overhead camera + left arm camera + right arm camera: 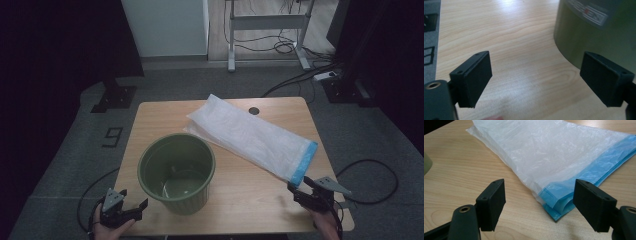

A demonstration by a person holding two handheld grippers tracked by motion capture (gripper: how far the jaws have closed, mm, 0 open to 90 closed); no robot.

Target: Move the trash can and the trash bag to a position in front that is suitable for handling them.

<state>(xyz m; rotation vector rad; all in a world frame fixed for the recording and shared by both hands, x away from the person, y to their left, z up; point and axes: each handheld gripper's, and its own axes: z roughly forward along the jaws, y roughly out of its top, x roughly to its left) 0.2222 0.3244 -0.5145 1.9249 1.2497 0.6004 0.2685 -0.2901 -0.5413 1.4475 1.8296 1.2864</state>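
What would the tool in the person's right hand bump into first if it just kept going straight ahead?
Most likely the blue-edged end of the folded plastic bags. The right tool stands open, holding nothing, and the stack's blue corner lies on the table just ahead, between its jaws. Depth is hard to judge.

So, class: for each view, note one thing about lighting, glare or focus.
High view: dark, dim corners, with a sheen inside the round green plastic bin. Left gripper view: glare on the pale wooden table, near jaws soft. Right gripper view: even light, folded white plastic bags with blue edge sharp.
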